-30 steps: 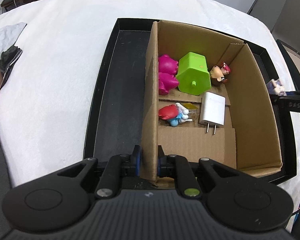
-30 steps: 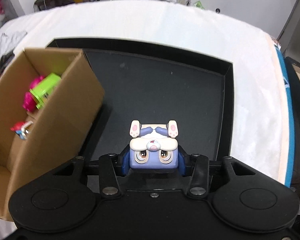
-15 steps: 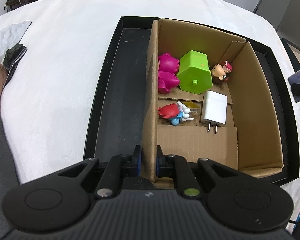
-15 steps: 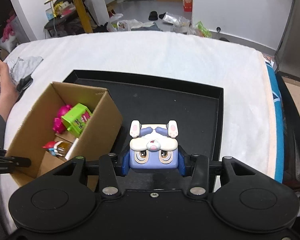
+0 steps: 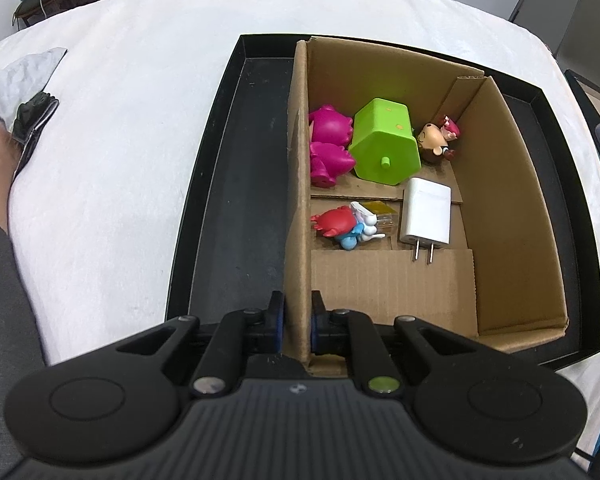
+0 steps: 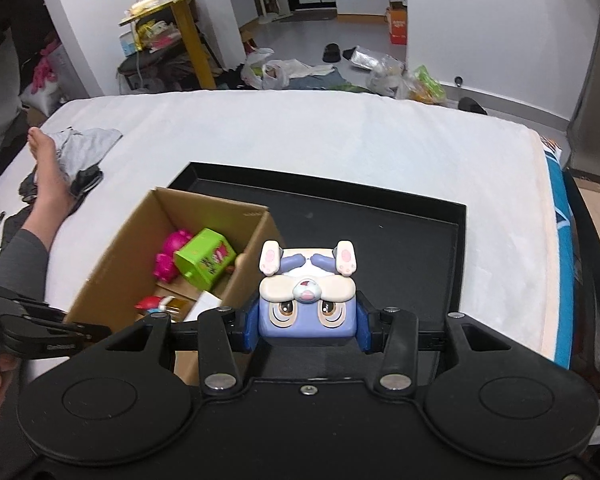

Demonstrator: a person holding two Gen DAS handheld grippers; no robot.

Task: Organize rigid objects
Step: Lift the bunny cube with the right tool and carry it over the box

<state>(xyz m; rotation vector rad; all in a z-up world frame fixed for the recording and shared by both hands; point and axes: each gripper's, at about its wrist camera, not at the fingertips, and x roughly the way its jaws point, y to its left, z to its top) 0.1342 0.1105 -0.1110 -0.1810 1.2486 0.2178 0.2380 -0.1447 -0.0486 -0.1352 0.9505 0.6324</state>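
Observation:
My left gripper (image 5: 297, 316) is shut on the near left wall of an open cardboard box (image 5: 298, 184) that stands in a black tray (image 5: 236, 200). Inside the box lie a pink toy (image 5: 329, 144), a green block toy (image 5: 384, 142), a small doll figure (image 5: 438, 142), a white charger (image 5: 426, 214) and a red and blue figure (image 5: 346, 226). My right gripper (image 6: 307, 326) is shut on a blue bunny toy (image 6: 308, 300), upside down, held high above the tray (image 6: 400, 240), right of the box (image 6: 140, 248).
The tray sits on a white cloth surface (image 5: 120, 120). Grey fabric (image 6: 84, 148) and a person's bare foot (image 6: 46, 168) lie at the left. The right half of the tray is bare. A cluttered room floor lies beyond.
My right gripper has risen and pulled back with the bunny toy, so the box and tray look smaller and farther. My left gripper keeps its hold on the box wall.

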